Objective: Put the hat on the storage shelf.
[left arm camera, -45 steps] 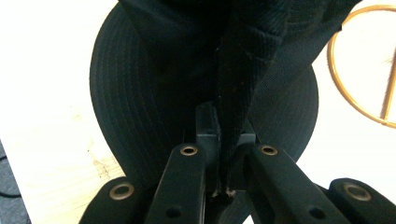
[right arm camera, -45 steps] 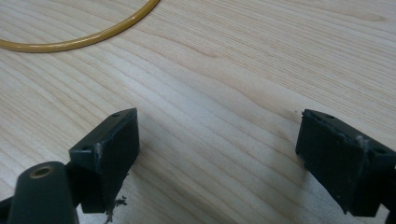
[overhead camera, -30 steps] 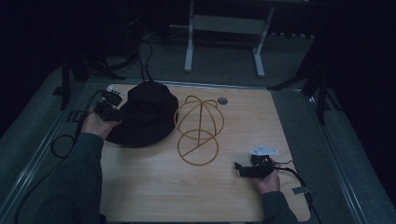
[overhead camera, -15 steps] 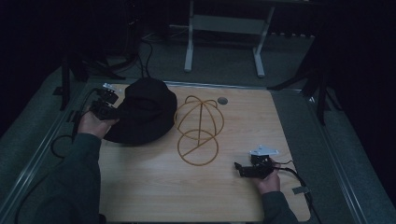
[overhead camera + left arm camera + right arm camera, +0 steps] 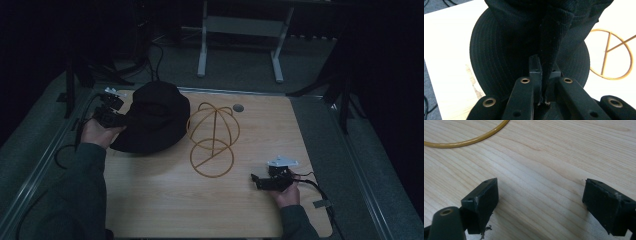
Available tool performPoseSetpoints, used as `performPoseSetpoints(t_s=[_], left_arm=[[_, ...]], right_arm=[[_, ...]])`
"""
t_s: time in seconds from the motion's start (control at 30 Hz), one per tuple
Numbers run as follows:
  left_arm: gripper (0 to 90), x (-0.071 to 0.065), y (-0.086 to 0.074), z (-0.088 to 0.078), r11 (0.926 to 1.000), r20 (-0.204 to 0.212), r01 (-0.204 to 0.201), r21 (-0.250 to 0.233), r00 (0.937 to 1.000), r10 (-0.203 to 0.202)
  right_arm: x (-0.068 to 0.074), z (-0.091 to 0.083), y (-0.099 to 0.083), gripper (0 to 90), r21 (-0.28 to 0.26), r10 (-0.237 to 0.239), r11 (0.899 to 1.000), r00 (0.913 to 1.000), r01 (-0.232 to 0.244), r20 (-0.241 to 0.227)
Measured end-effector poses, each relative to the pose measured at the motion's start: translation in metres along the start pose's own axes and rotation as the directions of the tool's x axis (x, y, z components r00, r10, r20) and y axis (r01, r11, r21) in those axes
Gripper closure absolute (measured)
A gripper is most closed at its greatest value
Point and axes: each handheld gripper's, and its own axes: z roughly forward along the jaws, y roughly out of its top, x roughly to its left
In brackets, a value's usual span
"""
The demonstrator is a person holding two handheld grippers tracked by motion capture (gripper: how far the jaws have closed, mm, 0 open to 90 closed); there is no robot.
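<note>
The room around you is lying in near darkness, with a grey floor and the white legs of a stand (image 5: 239, 52) showing beyond the far edge. In front of you the pale wooden bench (image 5: 165, 200) is carrying 2 things: a black bucket hat (image 5: 152, 117) at its far left corner and a golden wire hat frame (image 5: 212, 139) just to the right of it, near the middle.

Your left tool (image 5: 111, 111) is sitting at the left edge of the hat, with your left hand (image 5: 97, 132) wrapped around its body. In the left gripper view, its jaws are standing clenched on a raised fold of the hat's black ribbed cloth, the fold running up between the 2 pads (image 5: 535, 68). The stitched brim is spreading out below and around the jaws, and part of the wire frame (image 5: 614, 58) is showing at the right of that view, apart from the brim.

Your right tool (image 5: 272, 179) is resting low over the bench near its right front, well apart from the hat and a little way off the frame's round base ring. Your right hand (image 5: 286, 192) is holding it from behind, with the cable trailing off to the right. In the right gripper view its jaws are standing wide and released, with nothing but bare wood between them, and a curve of the golden ring (image 5: 469, 141) is crossing the top left corner.
</note>
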Motion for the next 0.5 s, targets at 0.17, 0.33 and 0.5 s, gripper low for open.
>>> performPoseSetpoints(t_s=[0.17, 0.33, 0.5], left_arm=[[87.5, 0.001, 0.000, -0.007, 0.9998, -0.007, -0.016, 0.007, 0.9998, 0.016], [87.6, 0.002, 0.001, -0.013, 0.9997, -0.007, -0.025, 0.003, 0.9997, 0.025], [87.6, 0.002, 0.003, -0.020, 0.9994, 0.006, -0.033, -0.013, 0.9994, 0.033]], right_arm=[[0.000, 0.000, 0.000, 13.3, 0.000, 0.000, 1.000, 1.0000, 0.000, 0.000], [0.000, 0.000, 0.000, 13.3, 0.000, 0.000, 1.000, 1.0000, 0.000, 0.000], [0.000, 0.000, 0.000, 13.3, 0.000, 0.002, 1.000, 1.0000, -0.002, 0.000]])
